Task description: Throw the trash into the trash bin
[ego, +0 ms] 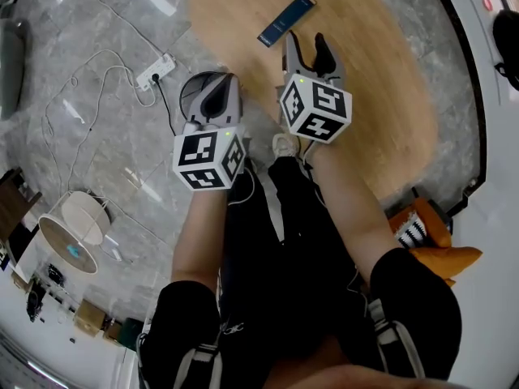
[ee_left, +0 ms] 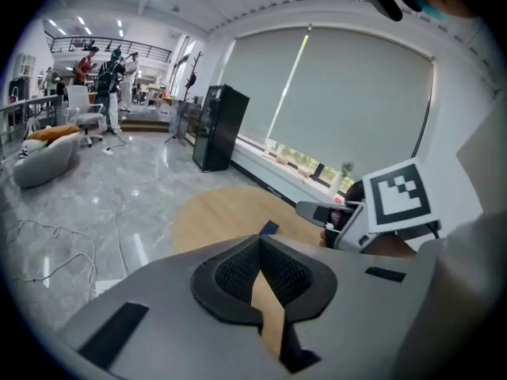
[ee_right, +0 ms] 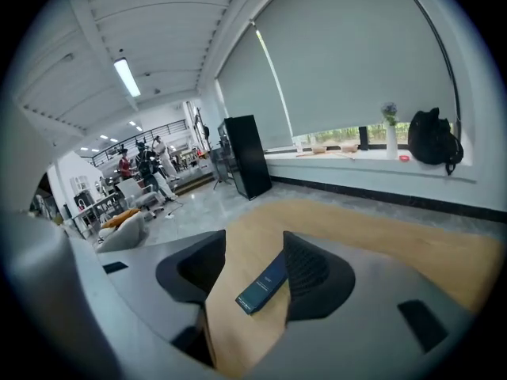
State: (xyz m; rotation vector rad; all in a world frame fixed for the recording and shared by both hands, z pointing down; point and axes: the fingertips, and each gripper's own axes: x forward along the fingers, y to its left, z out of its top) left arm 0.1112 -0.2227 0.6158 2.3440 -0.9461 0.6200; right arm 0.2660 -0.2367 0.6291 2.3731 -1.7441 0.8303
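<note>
A flat dark blue box (ego: 285,19) lies on a round wooden floor patch (ego: 373,79), just beyond my right gripper (ego: 306,40). That gripper is open, and the right gripper view shows the blue box (ee_right: 263,283) on the floor in the gap between the jaws of the right gripper (ee_right: 255,240), untouched. My left gripper (ego: 215,87) hangs beside it over grey tiles, its jaw tips together and nothing held. In the left gripper view the left gripper (ee_left: 260,240) has only a thin slit between its jaws, with the blue box (ee_left: 268,228) just past the tips.
A white power strip (ego: 156,71) with loose cables lies on the tiles to the left. A white round container (ego: 73,232) stands at the lower left. An orange object (ego: 442,254) is at the right. A black cabinet (ee_left: 219,127) and several people (ee_left: 107,77) are far off.
</note>
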